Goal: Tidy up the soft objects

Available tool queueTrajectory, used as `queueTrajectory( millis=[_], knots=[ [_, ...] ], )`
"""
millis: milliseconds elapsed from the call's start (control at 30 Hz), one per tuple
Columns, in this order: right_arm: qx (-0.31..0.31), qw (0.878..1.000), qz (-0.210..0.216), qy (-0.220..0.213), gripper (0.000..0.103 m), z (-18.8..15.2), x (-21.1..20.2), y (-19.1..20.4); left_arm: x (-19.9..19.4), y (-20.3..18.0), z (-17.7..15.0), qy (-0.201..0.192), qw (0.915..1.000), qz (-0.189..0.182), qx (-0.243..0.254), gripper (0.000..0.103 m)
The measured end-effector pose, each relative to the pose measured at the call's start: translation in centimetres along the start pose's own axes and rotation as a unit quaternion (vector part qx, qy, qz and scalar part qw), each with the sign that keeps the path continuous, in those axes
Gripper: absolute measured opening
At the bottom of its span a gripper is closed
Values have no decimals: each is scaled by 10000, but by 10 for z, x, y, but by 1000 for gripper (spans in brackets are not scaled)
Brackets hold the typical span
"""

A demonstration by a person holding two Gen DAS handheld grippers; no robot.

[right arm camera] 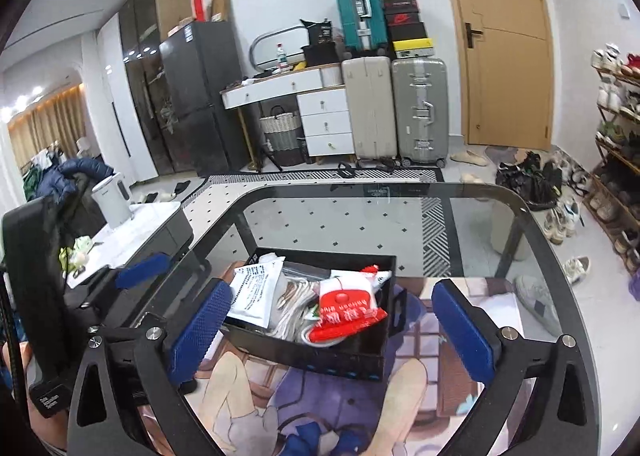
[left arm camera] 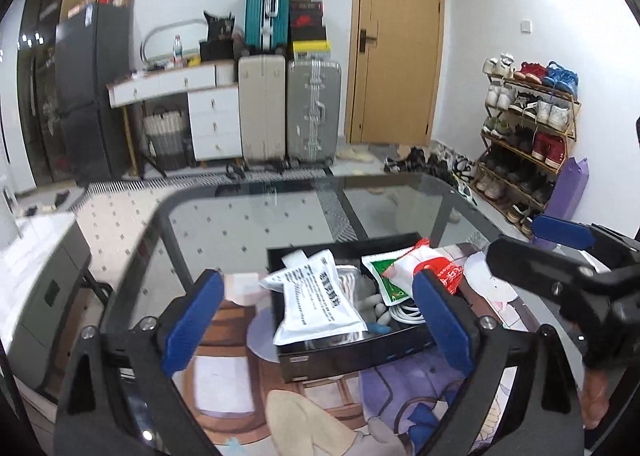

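Note:
A black open box [left arm camera: 352, 352] [right arm camera: 344, 356] stands on the printed mat on the glass table. In it lie a white printed pouch [left arm camera: 316, 296] [right arm camera: 254, 292], a red-and-white packet [left arm camera: 424, 268] [right arm camera: 346, 308], a green-and-white packet [left arm camera: 384, 276], striped cloth [right arm camera: 296, 304] and a white cable [left arm camera: 404, 312]. My left gripper [left arm camera: 316, 324] is open and empty, its blue fingers on either side of the box. My right gripper [right arm camera: 332, 324] is open and empty, straddling the box from the near side. The right gripper also shows at the right in the left wrist view [left arm camera: 568, 256].
The glass table [right arm camera: 360, 212] has a dark rounded rim. A white side table with a kettle [right arm camera: 112, 204] stands to the left. Suitcases [right arm camera: 400, 112], white drawers, a door and a shoe rack [left arm camera: 528, 128] line the far side of the room.

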State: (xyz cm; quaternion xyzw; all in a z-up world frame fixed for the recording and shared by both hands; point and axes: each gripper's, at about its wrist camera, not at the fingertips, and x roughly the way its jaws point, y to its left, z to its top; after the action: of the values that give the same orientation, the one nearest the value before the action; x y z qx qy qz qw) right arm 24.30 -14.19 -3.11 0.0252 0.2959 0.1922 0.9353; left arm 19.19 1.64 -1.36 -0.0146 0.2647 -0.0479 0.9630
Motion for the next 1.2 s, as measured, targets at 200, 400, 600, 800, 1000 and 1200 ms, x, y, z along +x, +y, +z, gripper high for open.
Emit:
queueTrajectory(
  millis=[200,400,600,800,1000,1200],
  knots=[
    [-80,9974,-253,-666,102,0,-53,3,-39,2,5,-318,9995,42,4,101],
    [22,9967,-293,-752,102,-27,-92,12,-82,-12,-8,-835,9954,429,192,103],
    [-149,9948,-128,-998,102,-59,-139,35,-118,-19,-26,-1038,9939,268,240,103],
    [-294,9935,-168,-1091,102,-98,-172,53,-131,-24,-58,-928,9955,135,103,103],
    [-713,9932,-192,-902,102,-123,-174,56,-142,-37,-89,-837,9959,212,263,103],
    [-465,9901,-349,-1274,102,-130,-196,27,-158,-34,-106,-937,9953,99,201,103]
  ],
)
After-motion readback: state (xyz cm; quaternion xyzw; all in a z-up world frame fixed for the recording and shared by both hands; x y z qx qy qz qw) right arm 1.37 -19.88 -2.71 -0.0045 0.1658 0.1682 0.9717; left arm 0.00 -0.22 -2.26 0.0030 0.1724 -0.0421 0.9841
